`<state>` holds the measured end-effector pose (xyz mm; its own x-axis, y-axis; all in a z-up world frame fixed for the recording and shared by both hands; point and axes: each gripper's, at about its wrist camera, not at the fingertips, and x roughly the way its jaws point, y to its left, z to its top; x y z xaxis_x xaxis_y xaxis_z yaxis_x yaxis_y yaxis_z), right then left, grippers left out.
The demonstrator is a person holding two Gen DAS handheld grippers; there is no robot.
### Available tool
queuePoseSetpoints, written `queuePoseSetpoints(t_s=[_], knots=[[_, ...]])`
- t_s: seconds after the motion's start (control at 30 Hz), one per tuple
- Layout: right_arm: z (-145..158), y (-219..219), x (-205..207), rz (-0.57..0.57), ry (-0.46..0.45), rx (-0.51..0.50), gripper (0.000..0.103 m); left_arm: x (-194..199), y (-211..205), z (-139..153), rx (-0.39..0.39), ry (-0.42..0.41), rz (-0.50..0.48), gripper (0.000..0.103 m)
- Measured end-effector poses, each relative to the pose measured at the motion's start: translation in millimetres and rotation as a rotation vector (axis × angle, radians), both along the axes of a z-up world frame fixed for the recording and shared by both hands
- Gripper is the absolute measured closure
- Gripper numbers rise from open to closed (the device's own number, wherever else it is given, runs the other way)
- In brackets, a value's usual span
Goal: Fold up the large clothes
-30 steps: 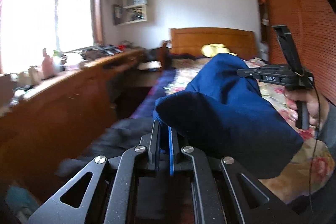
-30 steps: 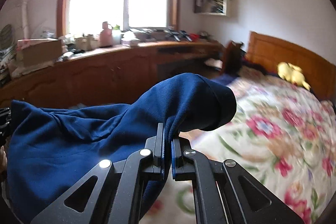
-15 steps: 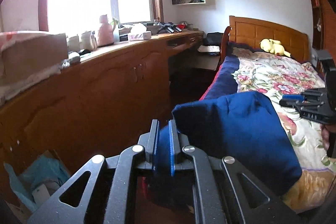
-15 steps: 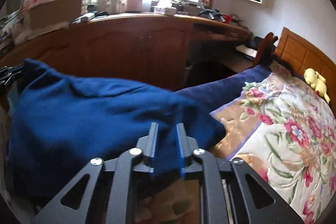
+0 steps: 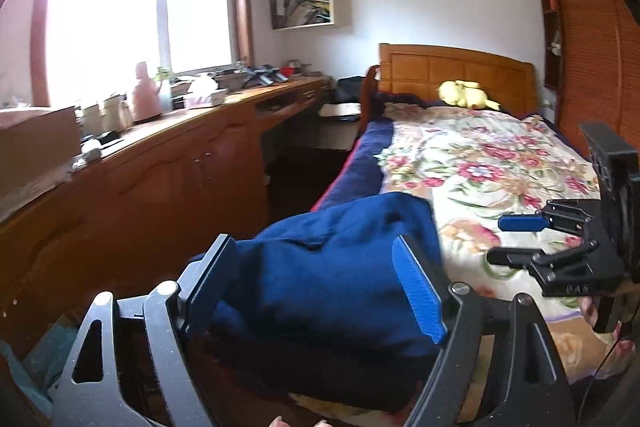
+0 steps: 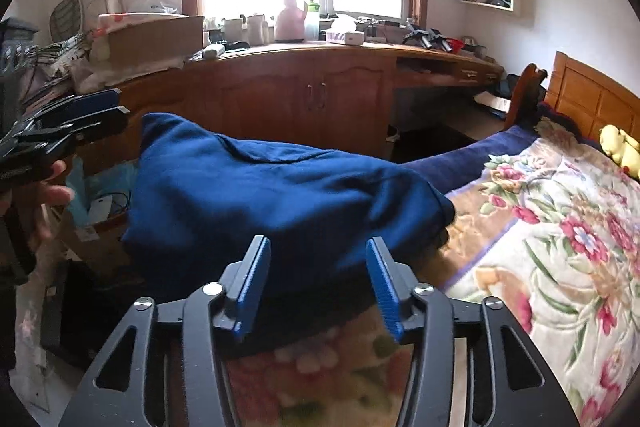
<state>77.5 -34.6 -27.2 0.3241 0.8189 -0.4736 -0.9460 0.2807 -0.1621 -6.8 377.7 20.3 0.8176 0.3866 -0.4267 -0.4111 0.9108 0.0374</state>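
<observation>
Navy garment (image 5: pixel 332 267) lies bunched on the floral bedspread (image 5: pixel 480 163), between the left gripper's (image 5: pixel 320 287) spread jaws, which have just been opening, pads clear. Right view: right gripper (image 6: pixel 318 281), jaws likewise just parted, points slightly downward at the folded cloth ahead.

The left gripper (image 5: pixel 320 287) is held tilted slightly downward, its jaws just spread wide with nothing pressed between them. The right gripper (image 6: pixel 318 283) is angled likewise, its jaws just opened about halfway. A hand (image 6: pixel 48 195) is seen gripping the left handle.
</observation>
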Motion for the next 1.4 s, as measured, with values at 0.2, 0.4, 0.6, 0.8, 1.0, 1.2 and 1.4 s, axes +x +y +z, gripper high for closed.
queuePoseSetpoints(t_s=[0.2,0.4,0.6,0.8,1.0,1.2,1.4], knots=[[-1,-59,-6,-0.040,0.000,0.040,0.037,21,-50,5,0.003,-0.002,-0.077,0.021],[-3,-128,-3,-0.163,0.001,0.073,0.035,48,-105,-3,-0.036,0.015,-0.162,0.021],[-8,-204,-4,-0.295,0.014,0.115,0.035,65,-166,-18,-0.084,0.023,-0.237,0.021],[-18,-252,-17,-0.411,0.005,0.130,0.034,79,-227,-29,-0.102,0.038,-0.322,0.021],[-21,-280,-34,-0.520,0.013,0.160,0.035,87,-282,-34,-0.118,0.048,-0.388,0.021],[-16,-301,-63,-0.630,-0.005,0.199,0.035,87,-328,-29,-0.120,0.045,-0.438,0.021],[-10,-321,-101,-0.704,-0.034,0.252,0.034,67,-364,-13,-0.104,0.005,-0.470,0.021]])
